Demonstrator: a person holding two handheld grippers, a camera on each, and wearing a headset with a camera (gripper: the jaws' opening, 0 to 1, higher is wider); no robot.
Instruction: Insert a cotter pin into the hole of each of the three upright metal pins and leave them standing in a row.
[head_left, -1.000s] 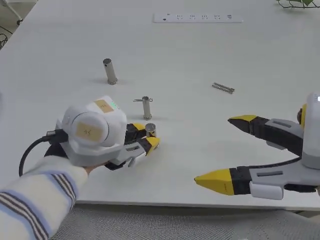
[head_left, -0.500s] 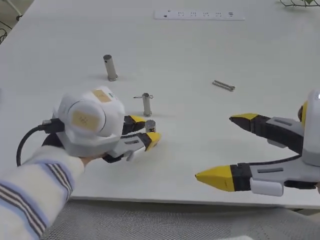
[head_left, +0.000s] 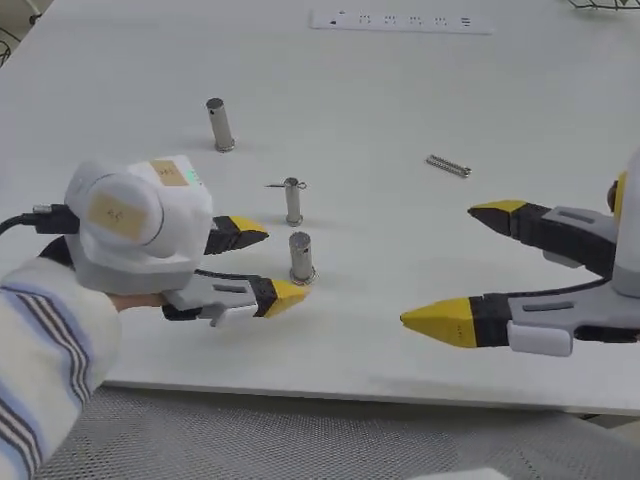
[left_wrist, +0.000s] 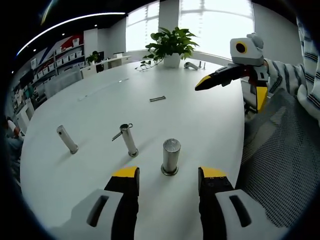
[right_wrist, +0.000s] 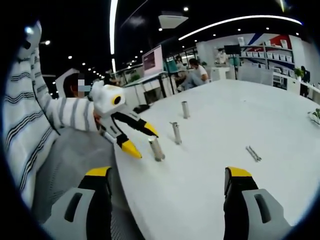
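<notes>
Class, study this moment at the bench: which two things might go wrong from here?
1. The nearest pin stands just ahead of the left gripper, whose jaws are open; a careless nudge may topple it, perhaps into the middle pin close behind.
2. The loose cotter pin lies flat and thin on the table; the open right gripper may push it away rather than lift it.

The near pin (head_left: 301, 257) stands just ahead of the left gripper's (head_left: 281, 260) parted jaws. The middle pin (head_left: 293, 203), an inserted cotter pin (head_left: 277, 185) through it, is at its 12 o'clock. The far pin (head_left: 217, 124) is at 11, a loose cotter pin (head_left: 447, 166) at 2, and the right gripper (head_left: 445, 265), jaws apart, at 3.
</notes>
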